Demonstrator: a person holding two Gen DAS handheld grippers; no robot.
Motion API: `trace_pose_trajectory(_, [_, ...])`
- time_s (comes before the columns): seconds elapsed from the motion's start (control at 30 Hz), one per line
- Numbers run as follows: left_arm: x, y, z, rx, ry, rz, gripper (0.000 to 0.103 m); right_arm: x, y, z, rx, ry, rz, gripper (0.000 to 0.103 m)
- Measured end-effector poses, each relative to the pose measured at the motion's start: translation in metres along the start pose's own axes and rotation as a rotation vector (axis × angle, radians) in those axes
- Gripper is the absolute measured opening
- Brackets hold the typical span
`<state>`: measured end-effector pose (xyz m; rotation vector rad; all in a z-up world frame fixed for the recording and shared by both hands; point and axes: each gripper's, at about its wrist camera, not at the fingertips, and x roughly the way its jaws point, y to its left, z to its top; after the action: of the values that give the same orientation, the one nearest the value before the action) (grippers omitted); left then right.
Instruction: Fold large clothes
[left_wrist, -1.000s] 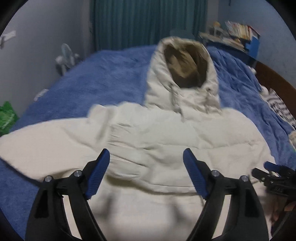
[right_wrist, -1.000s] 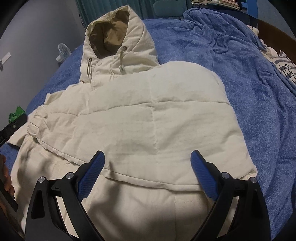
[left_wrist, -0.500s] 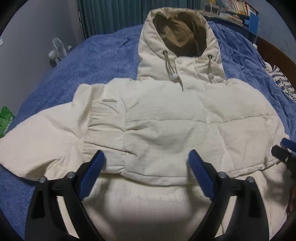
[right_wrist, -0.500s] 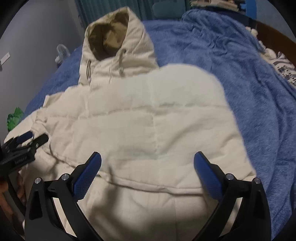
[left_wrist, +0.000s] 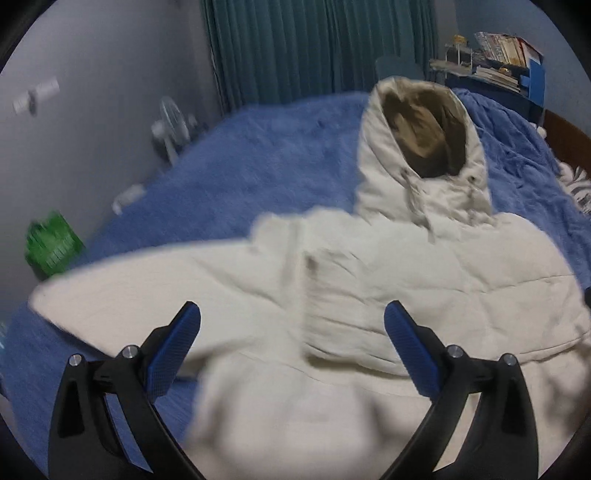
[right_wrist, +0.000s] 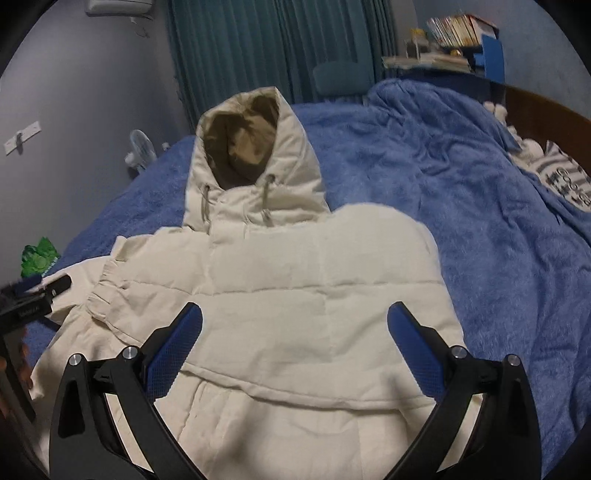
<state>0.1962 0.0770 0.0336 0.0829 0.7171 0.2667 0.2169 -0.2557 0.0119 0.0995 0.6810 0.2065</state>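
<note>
Cream hooded jacket lies flat, front up, mid-frame on the blue bed, hood toward upper frame, ready for folding; left gripper and right gripper hover above, fingers wide, empty.
</note>
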Motion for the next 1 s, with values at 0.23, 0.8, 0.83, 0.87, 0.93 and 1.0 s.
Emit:
trace_pose_trajectory(0.23, [-0.001,0.06,-0.004,-0.091,-0.022,0.007,0.095,-0.003,0.008,-0.001,-0.045,-0.038,-0.001,0.097])
trace_pose_trajectory(0.8, [0.044,0.145,-0.034,-0.261,0.115,0.161,0.095,0.001,0.019,-0.004,-0.144,0.031,-0.019,0.097])
trace_pose_trajectory(0.83, [0.046,0.153,-0.036,-0.286,0.125,0.162,0.095,0.002,0.018,-0.004,-0.132,0.04,-0.004,0.096])
trace_pose_trajectory(0.87, [0.05,0.16,-0.038,-0.303,0.136,0.181,0.095,0.002,0.017,-0.004,-0.124,0.045,0.012,0.096])
trace_pose_trajectory(0.93, [0.056,0.179,-0.044,-0.349,0.154,0.214,0.095,0.003,0.018,-0.005,-0.117,0.061,0.033,0.096])
trace_pose_trajectory(1.0, [0.063,0.197,-0.049,-0.406,0.167,0.215,0.095,0.005,0.019,-0.006,-0.119,0.077,0.051,0.089])
